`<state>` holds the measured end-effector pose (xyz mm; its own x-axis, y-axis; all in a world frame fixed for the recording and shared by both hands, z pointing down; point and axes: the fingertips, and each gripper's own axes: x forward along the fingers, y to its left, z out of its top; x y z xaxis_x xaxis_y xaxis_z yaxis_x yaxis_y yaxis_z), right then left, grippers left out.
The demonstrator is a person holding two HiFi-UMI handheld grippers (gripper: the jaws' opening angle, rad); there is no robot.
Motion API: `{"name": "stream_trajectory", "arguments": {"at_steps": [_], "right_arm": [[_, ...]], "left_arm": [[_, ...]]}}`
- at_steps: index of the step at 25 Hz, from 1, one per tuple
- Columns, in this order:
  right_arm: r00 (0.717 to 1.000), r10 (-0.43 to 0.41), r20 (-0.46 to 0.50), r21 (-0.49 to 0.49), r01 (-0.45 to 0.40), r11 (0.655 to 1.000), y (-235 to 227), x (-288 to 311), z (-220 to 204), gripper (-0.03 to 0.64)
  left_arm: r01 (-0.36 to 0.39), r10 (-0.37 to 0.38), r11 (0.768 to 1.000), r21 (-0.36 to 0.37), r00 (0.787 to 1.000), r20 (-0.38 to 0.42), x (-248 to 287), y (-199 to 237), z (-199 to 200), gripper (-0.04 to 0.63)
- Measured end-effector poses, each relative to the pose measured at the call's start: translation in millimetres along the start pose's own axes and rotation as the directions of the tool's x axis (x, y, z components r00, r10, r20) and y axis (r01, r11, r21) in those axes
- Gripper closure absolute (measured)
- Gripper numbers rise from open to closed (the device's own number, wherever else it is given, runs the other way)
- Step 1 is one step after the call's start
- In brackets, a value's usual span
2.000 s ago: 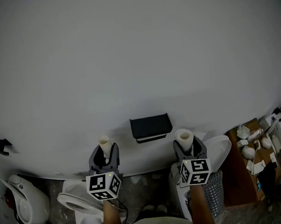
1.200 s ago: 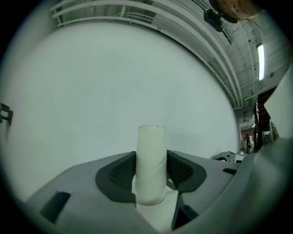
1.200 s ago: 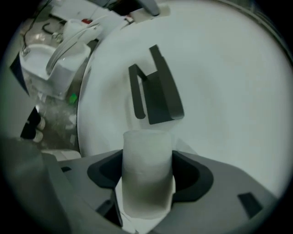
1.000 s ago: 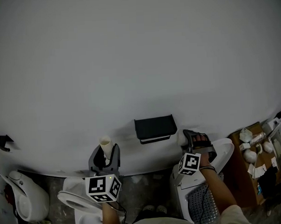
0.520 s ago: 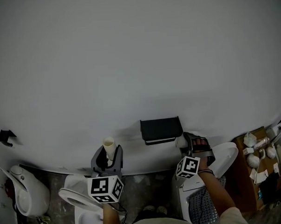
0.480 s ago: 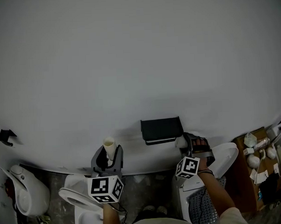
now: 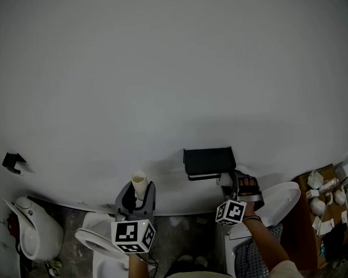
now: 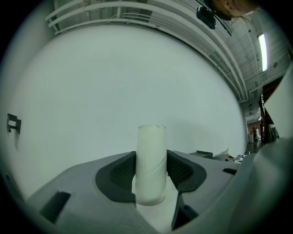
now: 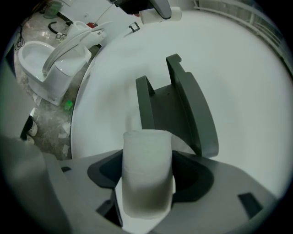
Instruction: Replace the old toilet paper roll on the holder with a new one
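Jaws of our left gripper (image 7: 136,193) are clenching the pale empty cardboard tube (image 8: 151,164), which is standing upright before the white wall (image 7: 160,78). We are gripping the full white toilet paper roll (image 9: 146,171) in our right gripper (image 7: 233,182), just beside the black wall-mounted holder (image 7: 208,161).

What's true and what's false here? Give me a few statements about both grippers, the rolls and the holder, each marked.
The left gripper grips a bare tube. True.
The right gripper is empty. False: it is shut on a toilet paper roll.
The black holder carries a roll. False: it is empty.
The toilet paper roll is close to the black holder. True.
A toilet stands below the left gripper. True.
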<state>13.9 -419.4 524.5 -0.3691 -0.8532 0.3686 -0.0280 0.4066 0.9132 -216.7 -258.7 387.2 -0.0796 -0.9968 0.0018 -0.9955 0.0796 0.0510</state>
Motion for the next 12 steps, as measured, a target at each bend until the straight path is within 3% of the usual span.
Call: {"name": "stream_trajectory", "arguments": {"at_steps": [3, 8, 12], "right_arm": [[0.999, -0.034, 0.011, -0.017, 0.034, 0.999, 1, 0, 5, 0.313], [0.995, -0.086, 0.054, -0.137, 0.093, 0.986, 3, 1, 22, 0.313], [0.992, -0.093, 0.089, -0.151, 0.105, 0.983, 6, 1, 40, 0.313]], "left_arm": [[-0.011, 0.011, 1.000, 0.000, 1.000, 0.000, -4, 4, 0, 0.393], [-0.027, 0.027, 1.000, -0.004, 1.000, -0.007, -7, 8, -3, 0.393], [-0.037, 0.037, 0.999, 0.003, 0.999, -0.012, -12, 8, -4, 0.393]]}}
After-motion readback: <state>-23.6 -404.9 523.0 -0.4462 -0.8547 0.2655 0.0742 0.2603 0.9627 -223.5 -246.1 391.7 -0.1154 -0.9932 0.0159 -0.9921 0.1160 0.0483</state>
